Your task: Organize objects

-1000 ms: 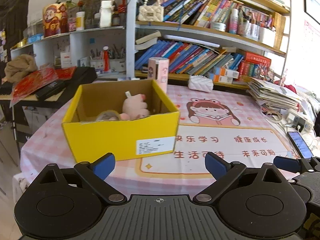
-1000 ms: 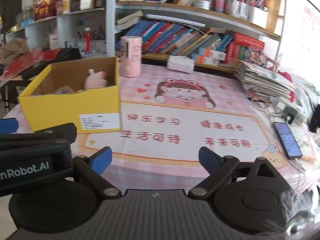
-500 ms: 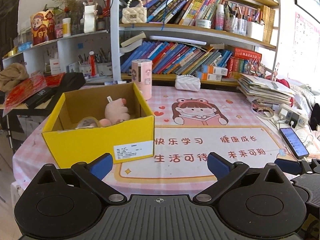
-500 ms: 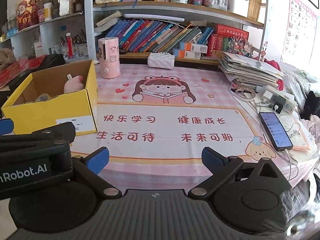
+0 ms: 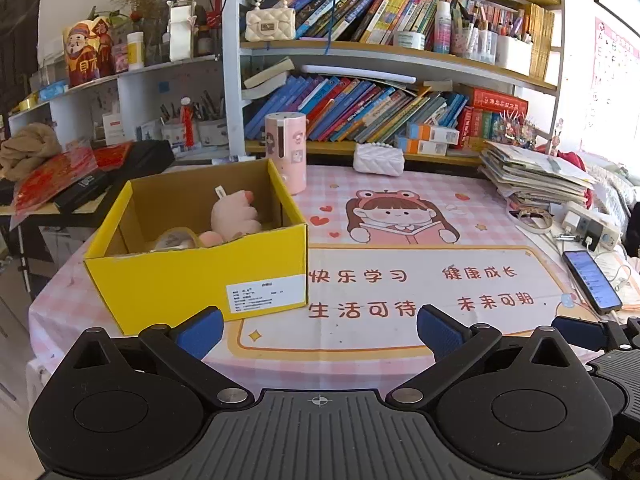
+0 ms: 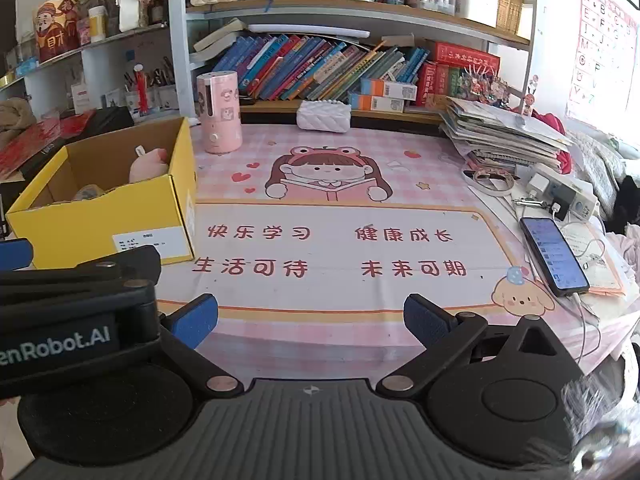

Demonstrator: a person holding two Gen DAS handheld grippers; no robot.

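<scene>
A yellow cardboard box (image 5: 192, 280) (image 6: 100, 216) stands open on the left of the table. Inside it lie a pink plush toy (image 5: 234, 216) (image 6: 148, 168) and a pale round item (image 5: 174, 240). My left gripper (image 5: 319, 330) hovers open near the table's front edge, in front of the box's right corner, holding nothing. Beside it on the right, my right gripper (image 6: 311, 319) is also open and empty over the printed mat (image 6: 328, 248). A pink cylinder (image 5: 286, 152) (image 6: 219, 112) and a white quilted pouch (image 5: 378, 160) (image 6: 324, 116) stand at the back.
On the table's right side lie a phone (image 6: 554, 256) on a cable, a power strip (image 6: 560, 196) and a stack of papers (image 6: 500, 132). Bookshelves (image 5: 380, 56) fill the wall behind. A dark side table (image 5: 80, 184) with red items is left of the box.
Both grippers have drawn back from the table, so the box and mat look smaller and farther. Their jaws stand slightly wider. Nothing on the table has moved.
</scene>
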